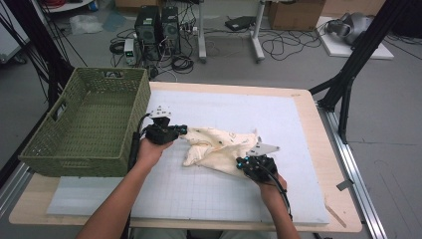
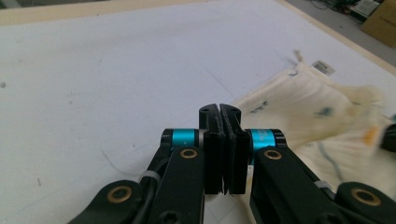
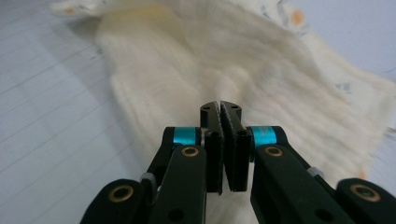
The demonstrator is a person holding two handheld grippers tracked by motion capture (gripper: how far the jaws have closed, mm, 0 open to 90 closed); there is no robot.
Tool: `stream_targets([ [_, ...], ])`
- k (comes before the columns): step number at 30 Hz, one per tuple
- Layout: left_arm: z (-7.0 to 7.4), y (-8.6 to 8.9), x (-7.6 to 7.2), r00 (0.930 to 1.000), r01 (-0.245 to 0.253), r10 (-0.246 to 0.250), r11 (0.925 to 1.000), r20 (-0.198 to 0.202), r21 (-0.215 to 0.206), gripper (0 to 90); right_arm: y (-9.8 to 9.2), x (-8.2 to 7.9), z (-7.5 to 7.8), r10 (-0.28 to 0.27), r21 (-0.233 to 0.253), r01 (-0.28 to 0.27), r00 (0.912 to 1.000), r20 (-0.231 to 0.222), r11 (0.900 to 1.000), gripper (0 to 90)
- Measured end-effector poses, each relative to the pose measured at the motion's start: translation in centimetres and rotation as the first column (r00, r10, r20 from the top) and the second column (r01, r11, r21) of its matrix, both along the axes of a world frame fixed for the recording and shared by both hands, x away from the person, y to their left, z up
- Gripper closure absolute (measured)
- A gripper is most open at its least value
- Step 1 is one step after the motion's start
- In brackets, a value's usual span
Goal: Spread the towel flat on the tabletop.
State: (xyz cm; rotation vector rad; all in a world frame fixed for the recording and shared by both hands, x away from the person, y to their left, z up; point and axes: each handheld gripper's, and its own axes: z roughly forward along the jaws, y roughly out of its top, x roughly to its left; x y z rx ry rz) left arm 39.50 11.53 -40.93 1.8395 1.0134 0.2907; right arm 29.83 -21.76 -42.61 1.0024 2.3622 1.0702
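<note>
A cream cloth (image 1: 219, 144) with small printed marks lies crumpled on the white gridded mat (image 1: 209, 194). My left gripper (image 1: 183, 130) is at the cloth's left corner, which is drawn out to a point at its tips. In the left gripper view the jaws of the left gripper (image 2: 219, 109) are pressed together, with the cloth (image 2: 317, 107) running taut from their tips. My right gripper (image 1: 242, 162) sits at the cloth's near right edge. In the right gripper view the right gripper (image 3: 220, 106) is shut, and the cloth (image 3: 196, 60) bunches into a fold at its tips.
A green woven basket (image 1: 74, 154) stands at the table's left side, close to the left hand. The mat covers most of the wooden table (image 1: 343, 199). Black frame posts (image 1: 348, 79) rise at the right; computers and cables lie on the floor behind.
</note>
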Motion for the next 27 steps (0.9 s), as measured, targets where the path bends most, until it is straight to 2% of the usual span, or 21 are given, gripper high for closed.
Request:
stream_targets([
  [4,-0.5,-0.3,0.5,0.9994,-0.034,0.034,0.9993,-0.010,0.019,87.6,-1.3,-2.2,0.5,0.033,-0.031,-0.032,0.9988,0.035,0.999,88.2],
  [9,-1.5,0.0,1.2,0.9926,-0.109,0.110,0.9935,-0.051,0.034,87.8,-3.2,-4.3,0.8,0.024,-0.060,-0.021,0.9983,0.052,0.998,88.3],
  [13,-1.6,0.1,1.4,0.9890,-0.138,0.140,0.9894,-0.048,0.047,87.8,-4.7,-6.0,0.4,0.032,-0.084,-0.029,0.9987,0.039,0.996,88.3],
  [15,-1.6,0.3,1.5,0.9866,-0.156,0.159,0.9846,-0.037,0.079,87.8,-5.3,-6.9,0.0,0.041,-0.095,-0.038,0.9988,0.029,0.995,89.6],
  [17,-1.8,0.5,1.5,0.9886,-0.141,0.144,0.9874,-0.044,0.073,87.8,-6.0,-7.7,-0.3,0.043,-0.099,-0.040,0.9987,0.027,0.994,86.8],
  [19,-1.8,0.4,1.4,0.9924,-0.116,0.119,0.9887,-0.031,0.095,87.5,-6.9,-8.3,-0.1,0.021,-0.080,-0.017,0.9987,0.046,0.997,83.4],
  [22,-1.6,0.2,1.2,0.9935,-0.113,0.114,0.9900,-0.009,0.085,87.4,-8.2,-8.4,1.1,-0.049,-0.003,0.050,0.9939,0.099,0.999,74.8],
  [24,-1.5,0.1,1.1,0.9937,-0.111,0.112,0.9903,-0.006,0.084,87.4,-8.5,-7.8,2.2,-0.089,0.041,0.084,0.9870,0.134,0.996,68.9],
  [26,-1.5,0.2,1.1,0.9942,-0.107,0.108,0.9913,-0.003,0.076,87.3,-8.1,-6.9,3.5,-0.112,0.067,0.102,0.9787,0.172,0.993,64.8],
  [27,-1.4,0.3,1.1,0.9937,-0.112,0.112,0.9913,0.000,0.070,87.0,-7.8,-6.4,3.9,-0.117,0.064,0.107,0.9765,0.181,0.992,62.2],
])
